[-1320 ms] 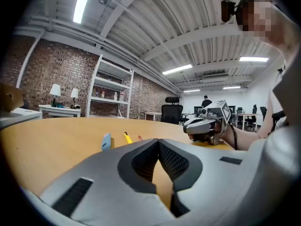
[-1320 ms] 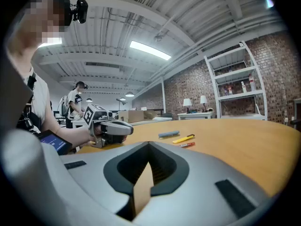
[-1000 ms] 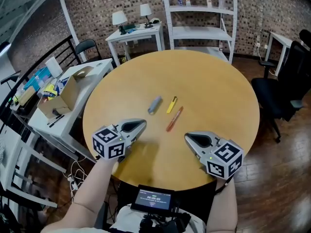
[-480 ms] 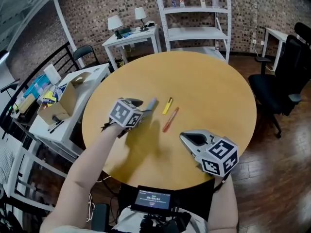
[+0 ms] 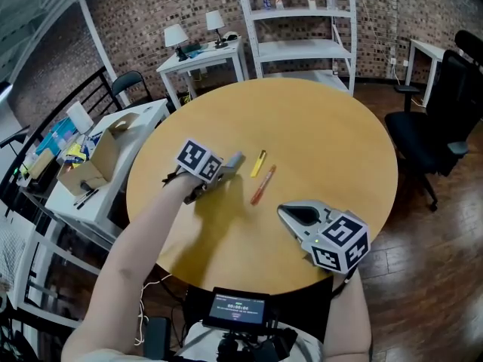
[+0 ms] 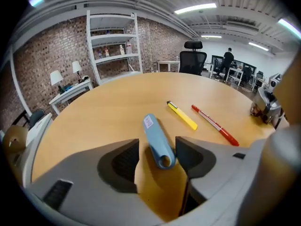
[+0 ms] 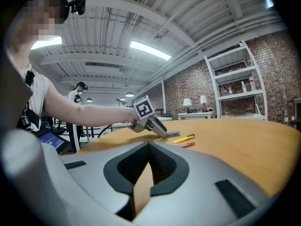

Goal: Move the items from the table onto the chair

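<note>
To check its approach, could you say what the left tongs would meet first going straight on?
Likely the blue tube, its near end between the left tongs, which have just been opening.

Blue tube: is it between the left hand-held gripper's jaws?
Yes, the tube ends between the jaws of the left hand-held gripper, which have just been opening.

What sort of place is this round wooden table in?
Probably an open-plan office or lab in a loft-style building: a red-brick wall, a white metal shelf unit, a black swivel office chair and a small white desk with two lamps stand around the round wooden table.
</note>
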